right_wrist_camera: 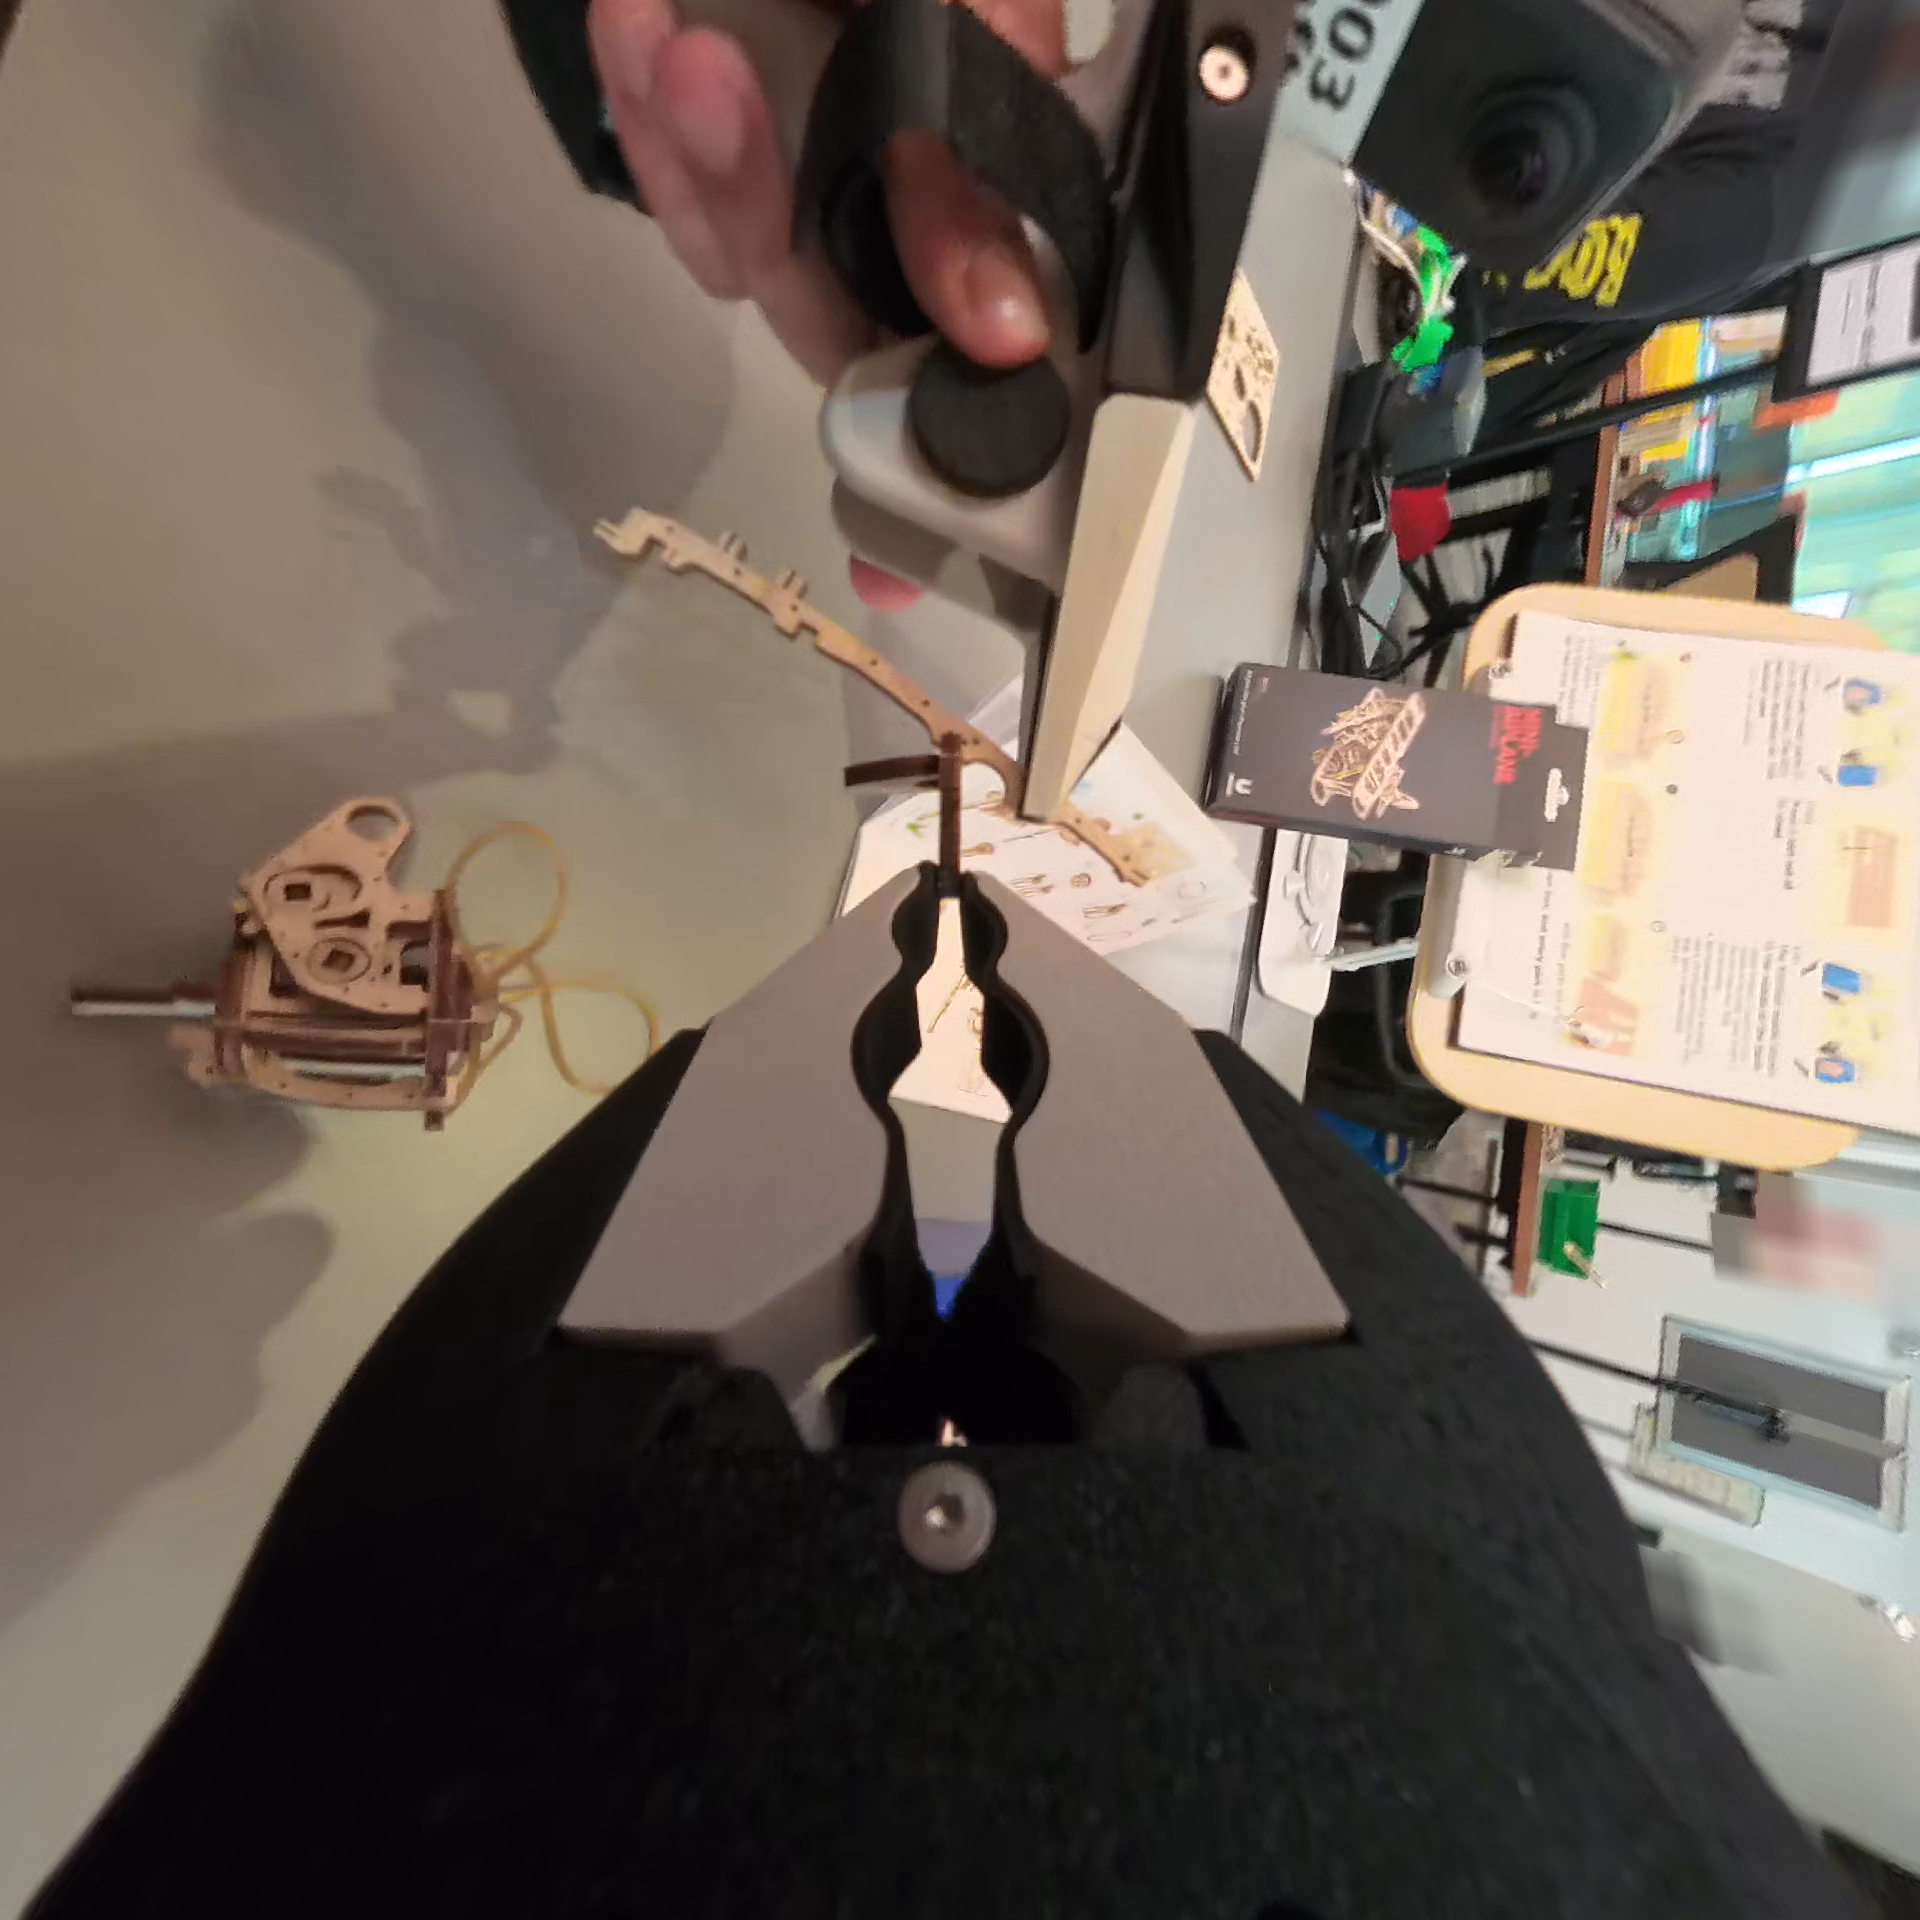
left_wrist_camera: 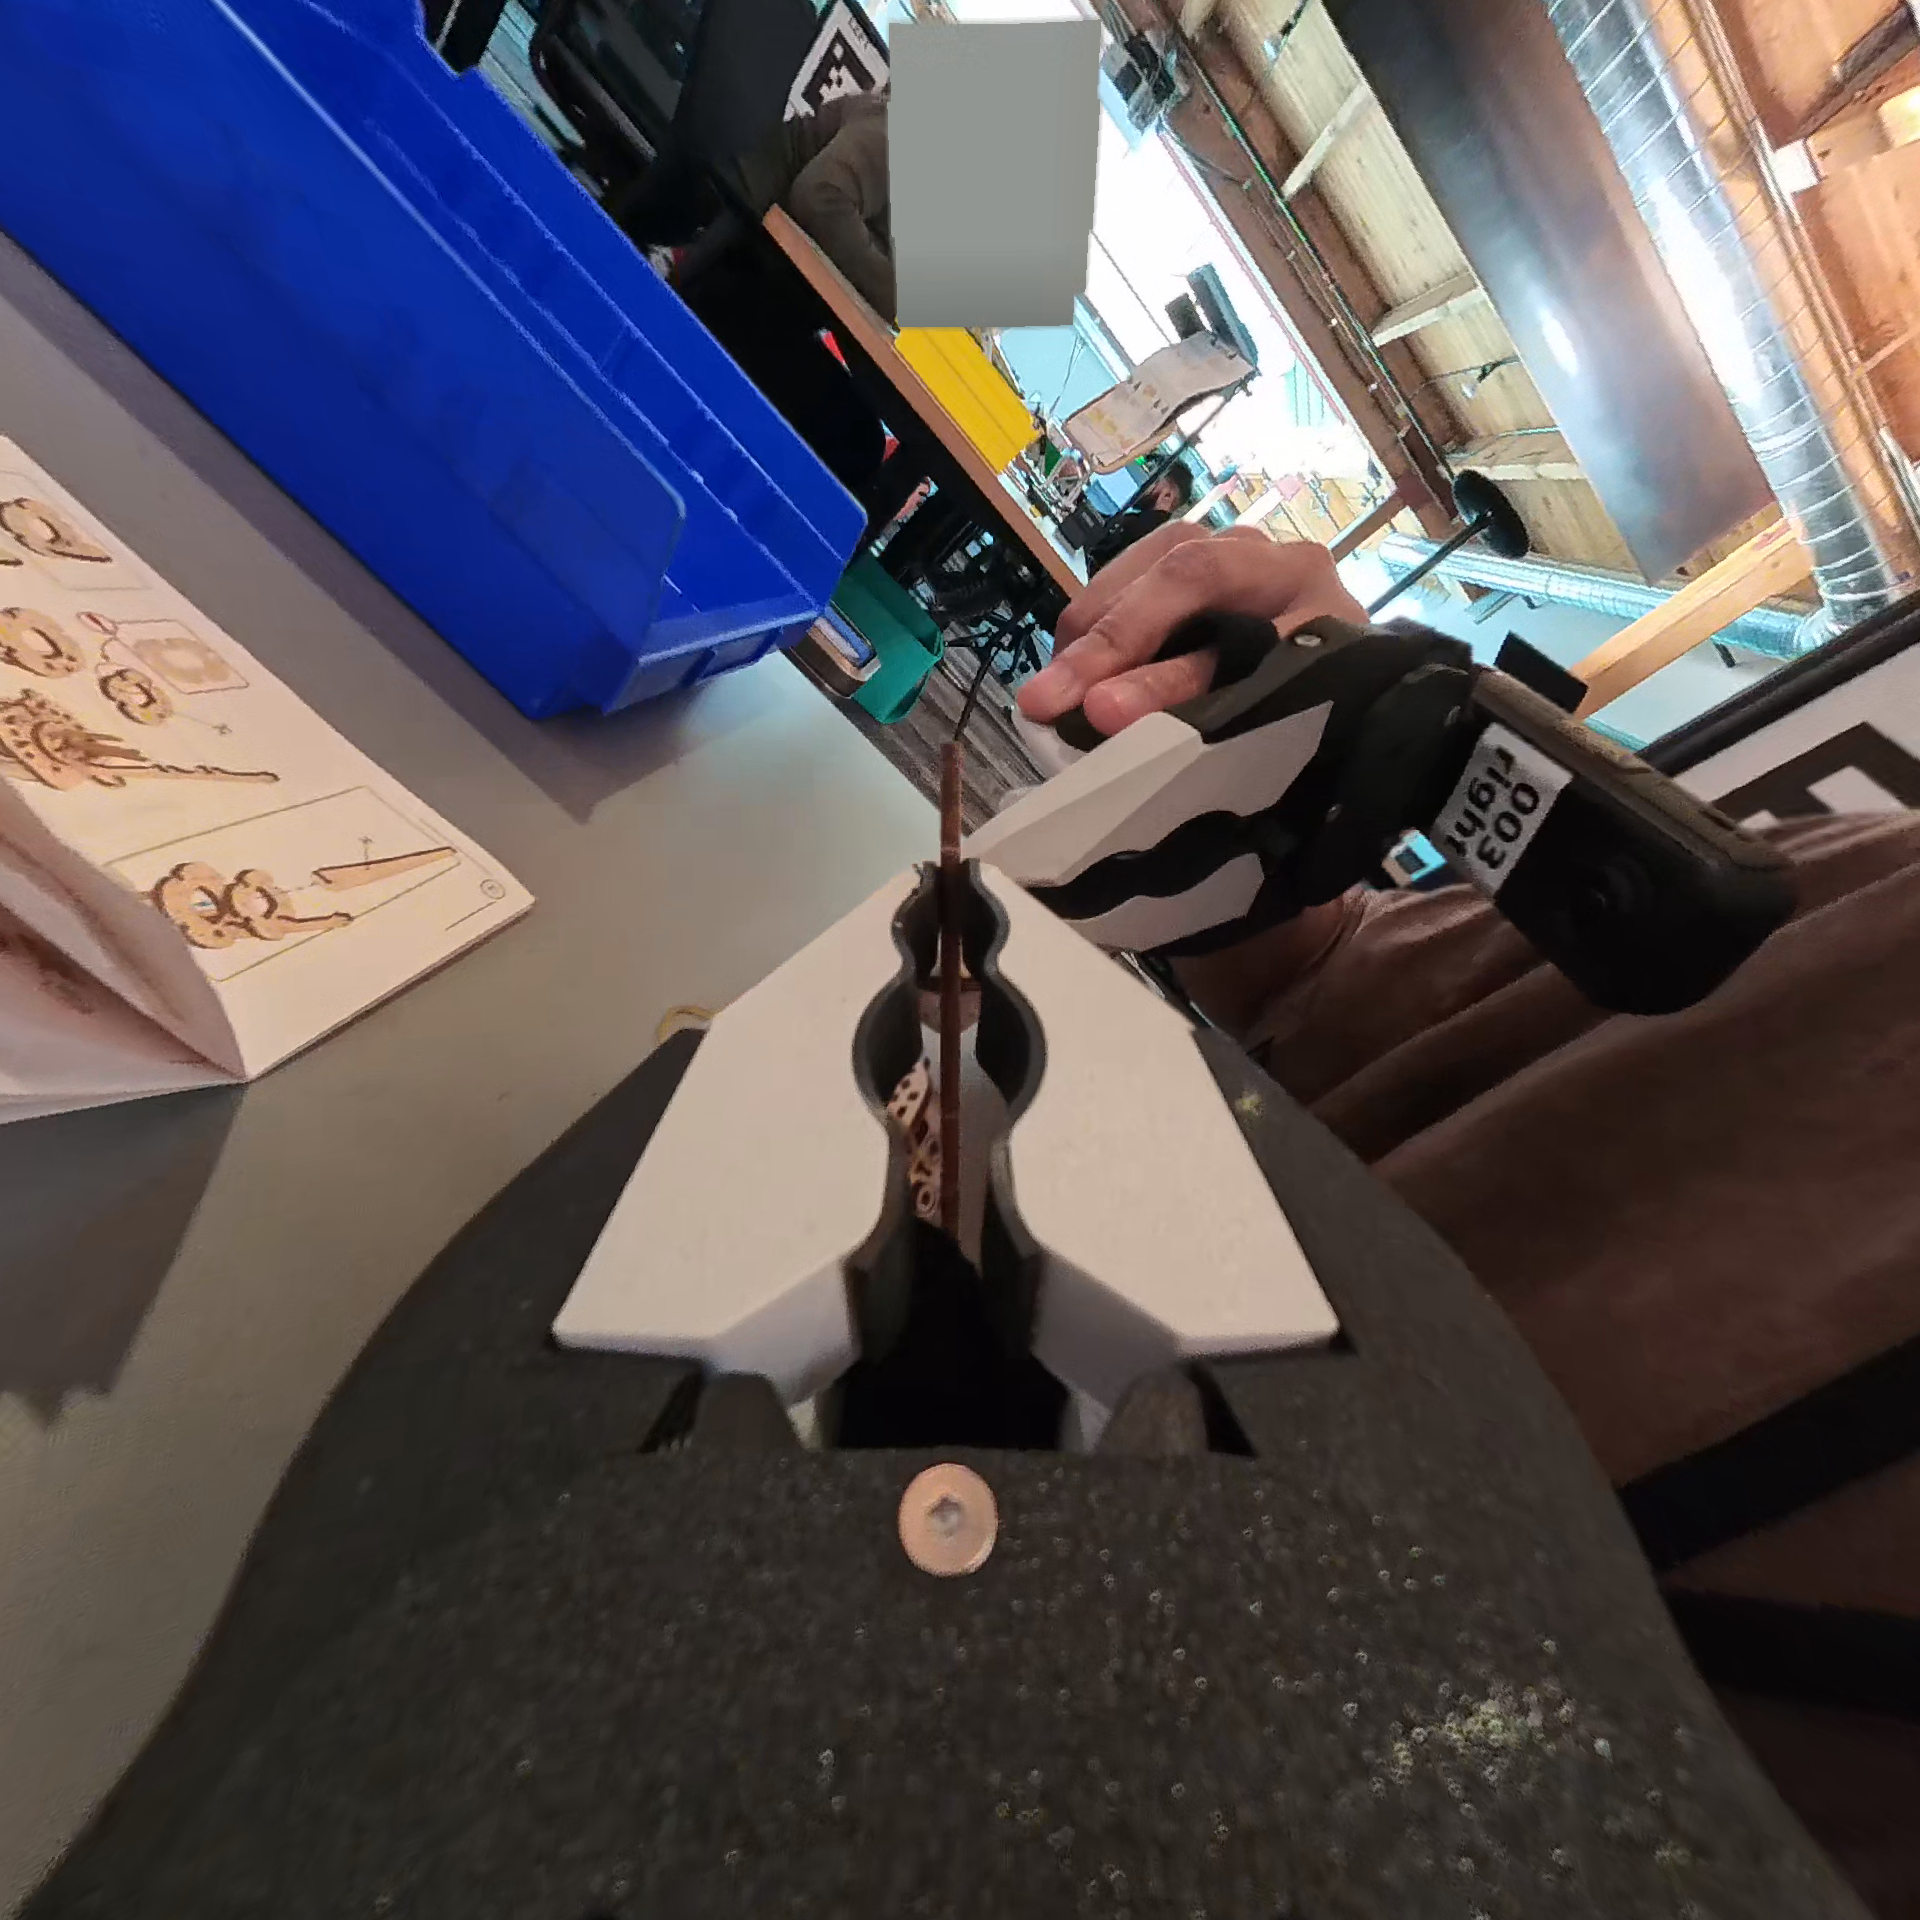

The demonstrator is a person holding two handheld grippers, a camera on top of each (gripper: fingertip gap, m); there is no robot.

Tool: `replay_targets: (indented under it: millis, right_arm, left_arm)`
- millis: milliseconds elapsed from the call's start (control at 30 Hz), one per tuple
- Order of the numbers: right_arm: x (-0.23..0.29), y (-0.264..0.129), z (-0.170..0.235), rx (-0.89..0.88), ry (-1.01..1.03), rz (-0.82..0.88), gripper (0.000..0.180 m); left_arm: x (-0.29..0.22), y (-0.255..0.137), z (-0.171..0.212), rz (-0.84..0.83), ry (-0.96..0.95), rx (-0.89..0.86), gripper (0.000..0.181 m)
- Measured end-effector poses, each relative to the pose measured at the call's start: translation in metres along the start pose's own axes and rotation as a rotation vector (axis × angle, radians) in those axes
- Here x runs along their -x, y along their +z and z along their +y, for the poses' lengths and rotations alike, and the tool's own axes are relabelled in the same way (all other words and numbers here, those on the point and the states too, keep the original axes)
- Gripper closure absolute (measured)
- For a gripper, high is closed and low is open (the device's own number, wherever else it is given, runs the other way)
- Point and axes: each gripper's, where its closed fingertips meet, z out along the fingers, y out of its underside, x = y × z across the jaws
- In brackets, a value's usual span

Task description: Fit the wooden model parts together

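In the left wrist view my left gripper (left_wrist_camera: 948, 883) is shut on a long thin wooden strip (left_wrist_camera: 951, 821), seen edge-on and sticking out past the tips. My right gripper (left_wrist_camera: 987, 842) comes in from the right, its tips against the strip. In the right wrist view my right gripper (right_wrist_camera: 948, 883) is shut on a small dark wooden peg (right_wrist_camera: 950, 810). The peg's end meets the long notched strip (right_wrist_camera: 810, 623), which the left gripper (right_wrist_camera: 1039, 795) holds from above. A part-built wooden model (right_wrist_camera: 332, 987) lies on the table at left.
A yellow rubber band (right_wrist_camera: 540, 935) lies beside the model. An open instruction booklet (left_wrist_camera: 208, 790) and blue bins (left_wrist_camera: 416, 343) sit at left. A black kit box (right_wrist_camera: 1392, 769) and a clipboard with a sheet (right_wrist_camera: 1662, 883) stand at right. A brown sleeve (left_wrist_camera: 1610, 1195) lies below. The tips of both grippers are at nearly the same place.
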Motion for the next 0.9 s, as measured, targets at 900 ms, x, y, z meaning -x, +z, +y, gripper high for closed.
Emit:
replay_targets:
  millis: [900]
  right_arm:
    - [-0.065,0.028,-0.084,-0.344,0.847,0.122,0.177]
  left_arm:
    - [-0.024,-0.087,-0.071,-0.209,0.046,-0.081,0.166]
